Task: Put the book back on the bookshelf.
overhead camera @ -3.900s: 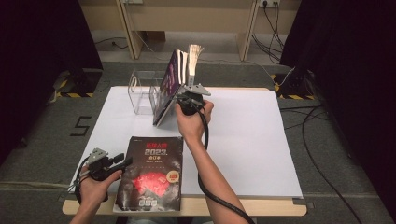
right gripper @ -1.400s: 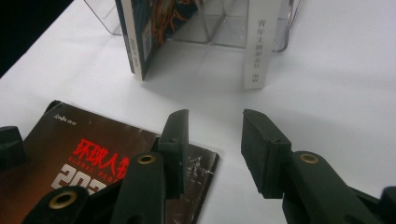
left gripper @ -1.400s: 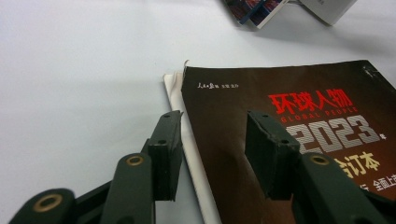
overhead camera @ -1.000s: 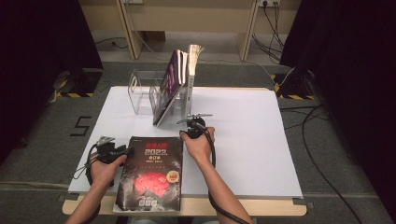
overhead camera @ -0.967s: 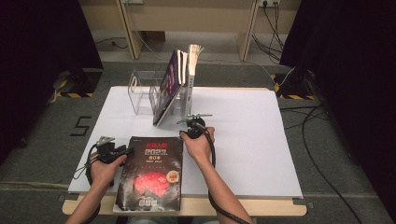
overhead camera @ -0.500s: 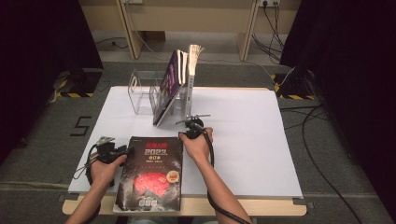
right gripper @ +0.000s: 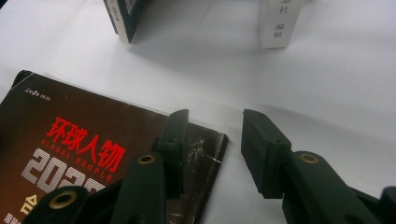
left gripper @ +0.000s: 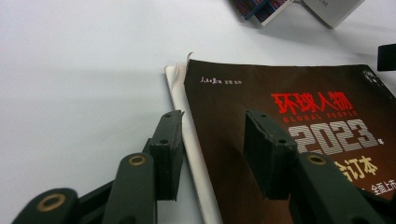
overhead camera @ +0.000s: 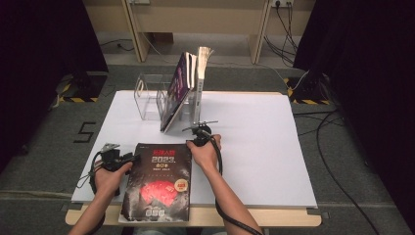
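A white table (overhead camera: pixel 274 147) carried everything. Toward seven o'clock a dark magazine (overhead camera: pixel 157 181) lay flat on it, its near end reaching the table's front edge. Toward eleven o'clock a clear rack (overhead camera: pixel 151 98) stood on the surface, with a dark book (overhead camera: pixel 177 90) leaning tilted at the rack's right end and a pale book (overhead camera: pixel 201 78) upright just beside it. From three to five o'clock the white top lay bare.

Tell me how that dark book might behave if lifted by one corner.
The book looks thick and softcover, so it would probably sag and feel heavy. Its glossy cover may slip between the fingers. Lying flat, it shouldn't tip.
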